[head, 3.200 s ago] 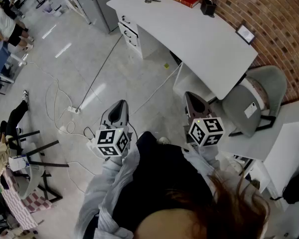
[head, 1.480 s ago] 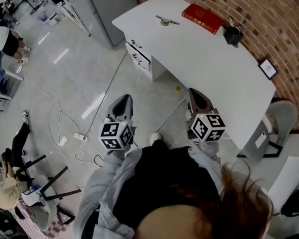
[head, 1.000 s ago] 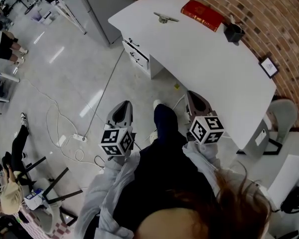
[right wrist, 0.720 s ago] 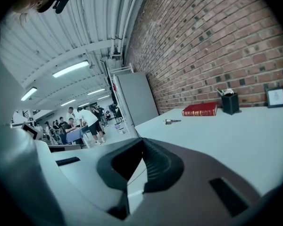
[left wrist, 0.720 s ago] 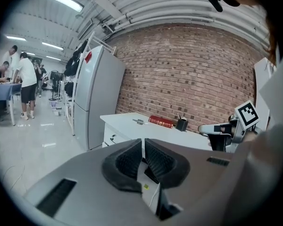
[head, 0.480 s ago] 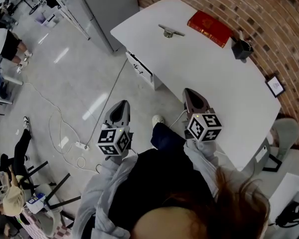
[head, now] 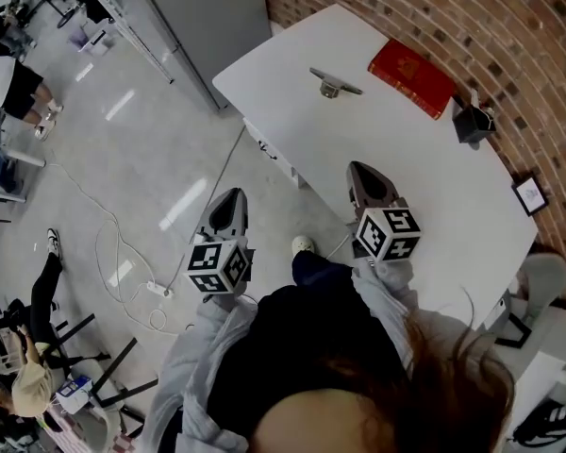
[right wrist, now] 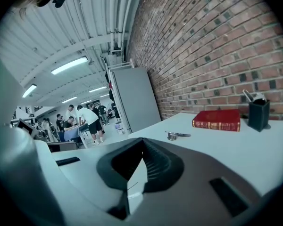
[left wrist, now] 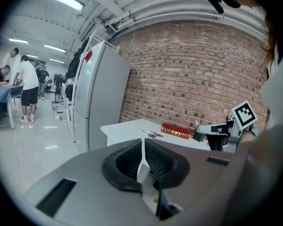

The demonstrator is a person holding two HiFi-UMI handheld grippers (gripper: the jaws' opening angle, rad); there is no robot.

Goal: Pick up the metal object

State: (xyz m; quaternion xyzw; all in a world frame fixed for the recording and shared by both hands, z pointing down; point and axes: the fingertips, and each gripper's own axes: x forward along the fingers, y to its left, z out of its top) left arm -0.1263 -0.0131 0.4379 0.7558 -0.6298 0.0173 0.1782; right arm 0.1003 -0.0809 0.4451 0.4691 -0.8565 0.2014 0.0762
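Observation:
The metal object (head: 334, 83), a small flat bar on a stub base, lies near the far left end of the white desk (head: 424, 187). It also shows small in the left gripper view (left wrist: 152, 133) and in the right gripper view (right wrist: 177, 135). My left gripper (head: 228, 200) hangs over the floor, left of the desk, its jaws shut and empty (left wrist: 142, 144). My right gripper (head: 362, 171) is over the desk's near edge, well short of the metal object, jaws shut with nothing between them (right wrist: 140, 147).
A red book (head: 413, 76) lies just right of the metal object, with a black pen holder (head: 474, 124) and a small picture frame (head: 530, 195) further along the brick wall. A grey cabinet (head: 203, 17) stands left of the desk. Cables (head: 123, 253) lie on the floor; people stand far left.
The person has walked toward the desk, which now lies closer and larger in the head view. The right gripper has come over the desk's near edge. Both grippers stay shut.

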